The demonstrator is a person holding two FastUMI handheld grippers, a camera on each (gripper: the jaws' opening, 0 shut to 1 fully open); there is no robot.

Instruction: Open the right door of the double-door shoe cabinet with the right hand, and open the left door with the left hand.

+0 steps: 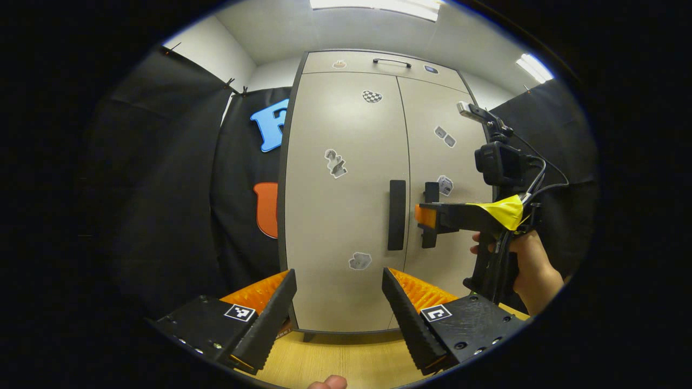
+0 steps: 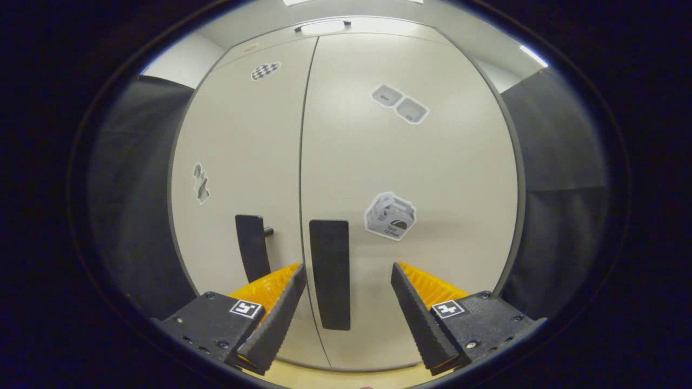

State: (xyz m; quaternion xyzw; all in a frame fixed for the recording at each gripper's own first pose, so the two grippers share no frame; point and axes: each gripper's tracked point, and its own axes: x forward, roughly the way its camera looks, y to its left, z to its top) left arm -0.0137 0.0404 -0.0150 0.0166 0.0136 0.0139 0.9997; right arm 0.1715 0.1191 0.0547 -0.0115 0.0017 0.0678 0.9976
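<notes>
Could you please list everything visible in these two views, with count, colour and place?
Shoe cabinet: one, beige, standing on the wooden floor, both doors shut.
Door handles: two, black, upright, left handle and right handle beside the centre seam.
Top handle: one, black, above the doors.
Stickers: several, grey-white, scattered on the doors.
Ceiling lights: two, white, overhead.
Left gripper: open, facing the left door.
Right gripper: open, fingers either side of the right handle.
Hand: one, holding the right gripper.

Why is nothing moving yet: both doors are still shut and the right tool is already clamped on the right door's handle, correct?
Not quite. Both doors are shut, but the right tool isn't clamped: the right gripper view shows its fingers spread, with the right door's handle standing between them, untouched. The left gripper view shows that tool right up at the handle.
</notes>
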